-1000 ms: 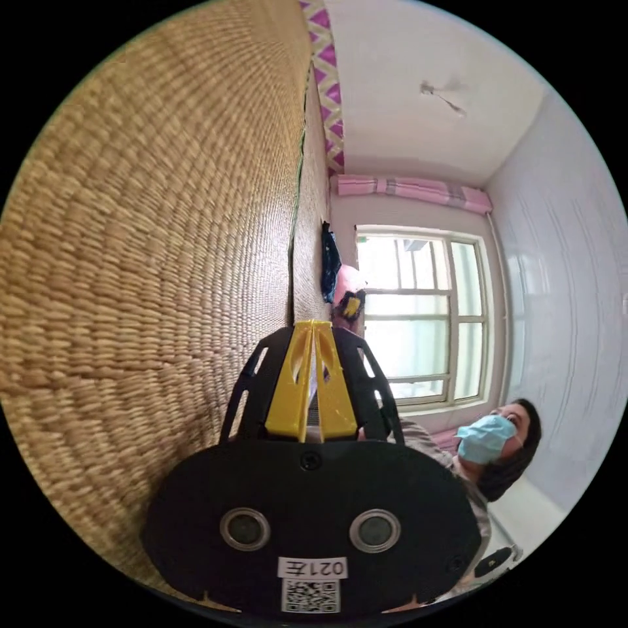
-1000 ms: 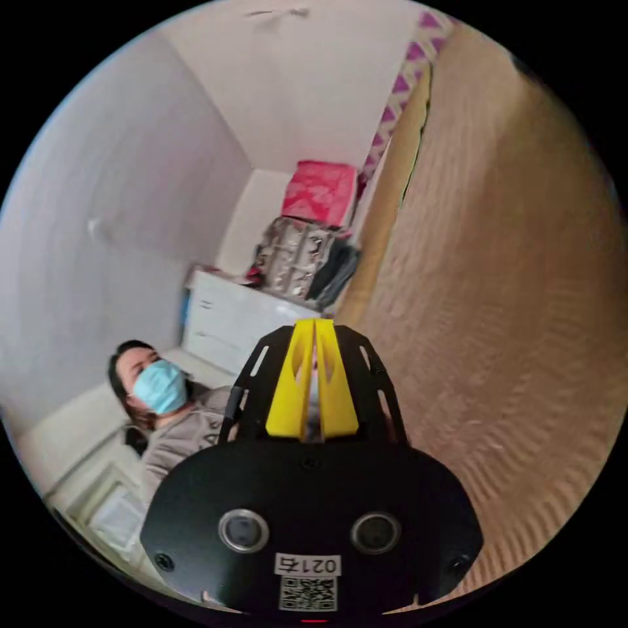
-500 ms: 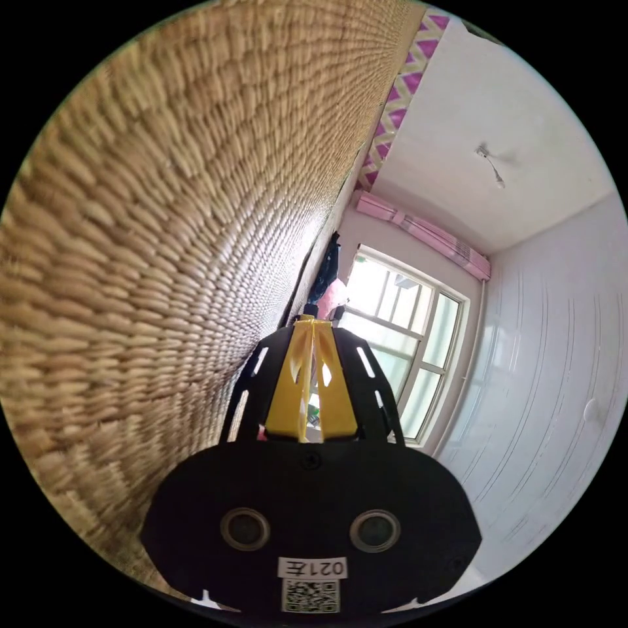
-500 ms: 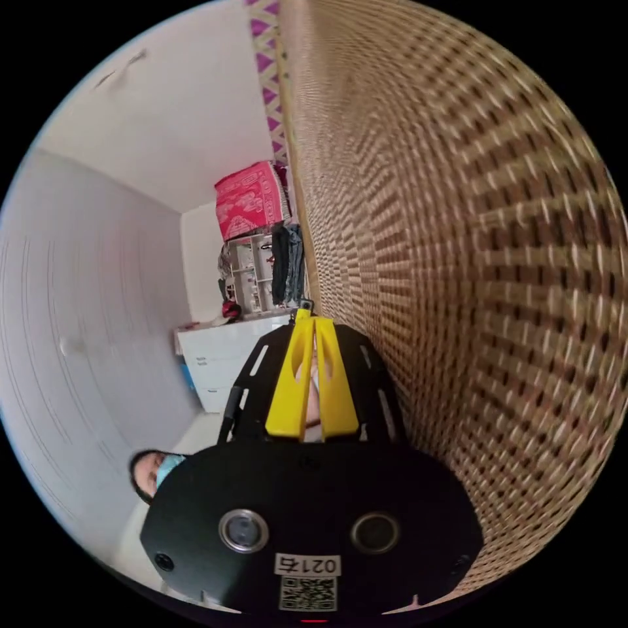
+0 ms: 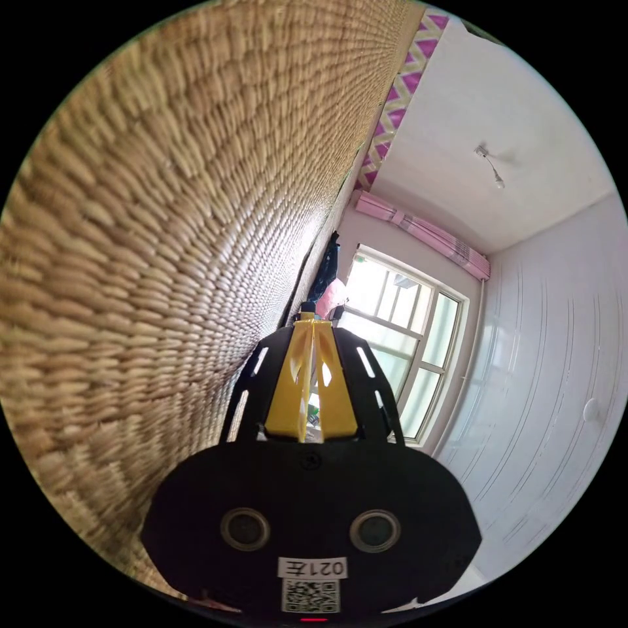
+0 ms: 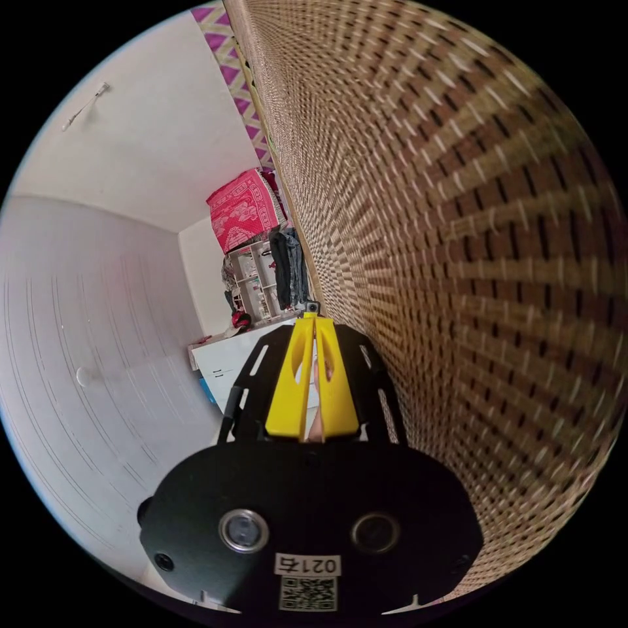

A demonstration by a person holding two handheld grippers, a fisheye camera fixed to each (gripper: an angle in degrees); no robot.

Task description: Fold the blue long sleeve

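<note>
In the left gripper view my left gripper [image 5: 313, 322] lies low beside the woven straw mat [image 5: 163, 216], its yellow jaws pressed together with nothing between them. Far along the mat a dark blue cloth [image 5: 325, 271] lies bunched next to something pink [image 5: 331, 290]; I cannot tell whether it is the long sleeve. In the right gripper view my right gripper [image 6: 310, 317] also sits close against the mat [image 6: 471, 229], its jaws closed and empty. Both views are rolled sideways, so the mat stands like a wall.
A window [image 5: 405, 340] with a pink rolled blind [image 5: 425, 235] above it faces the left gripper. Beyond the right gripper stand a white cabinet [image 6: 229, 366], shelves with hanging dark clothes [image 6: 288, 268] and a red bundle [image 6: 245, 209].
Both cameras rolled and dropped closer to the mat over the last second, and the masked person slid out of both views. The left view has held still for the last half second. The jaws stayed shut.
</note>
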